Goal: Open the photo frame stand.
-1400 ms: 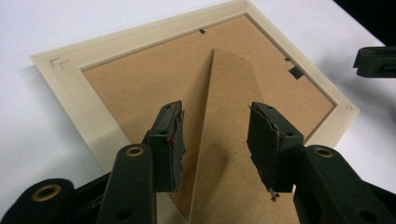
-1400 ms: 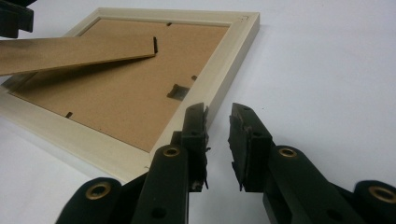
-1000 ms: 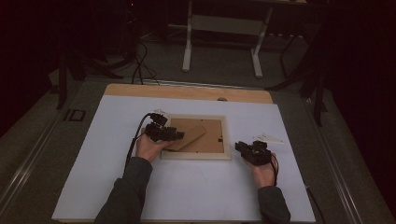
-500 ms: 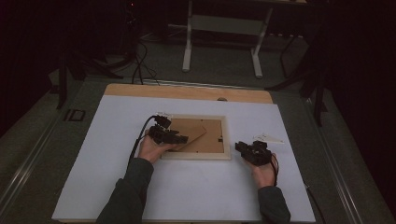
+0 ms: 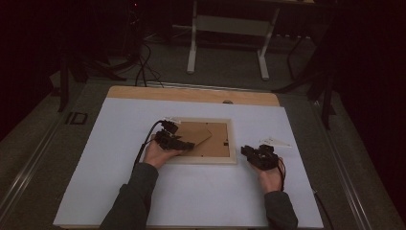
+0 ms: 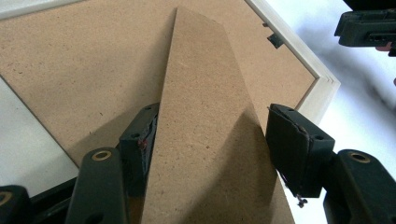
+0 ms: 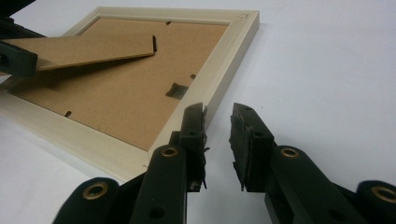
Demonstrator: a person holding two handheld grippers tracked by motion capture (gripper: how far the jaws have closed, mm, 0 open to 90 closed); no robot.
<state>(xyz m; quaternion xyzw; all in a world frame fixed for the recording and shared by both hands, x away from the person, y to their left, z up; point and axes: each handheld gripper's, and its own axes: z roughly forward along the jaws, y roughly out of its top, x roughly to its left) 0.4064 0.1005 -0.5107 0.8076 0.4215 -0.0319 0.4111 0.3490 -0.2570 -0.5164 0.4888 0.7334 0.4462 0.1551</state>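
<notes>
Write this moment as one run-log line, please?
left gripper: open, astride raised stand flap | picture frame: face down on table | right gripper: open, empty, beside frame

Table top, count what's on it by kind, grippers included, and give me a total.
Picture frame, lying face down: 1
Fold-out stand on its backing board: 1
Grippers: 2, left gripper and right gripper
Pale three-cornered piece beside the right gripper: 1
Total: 5
</notes>
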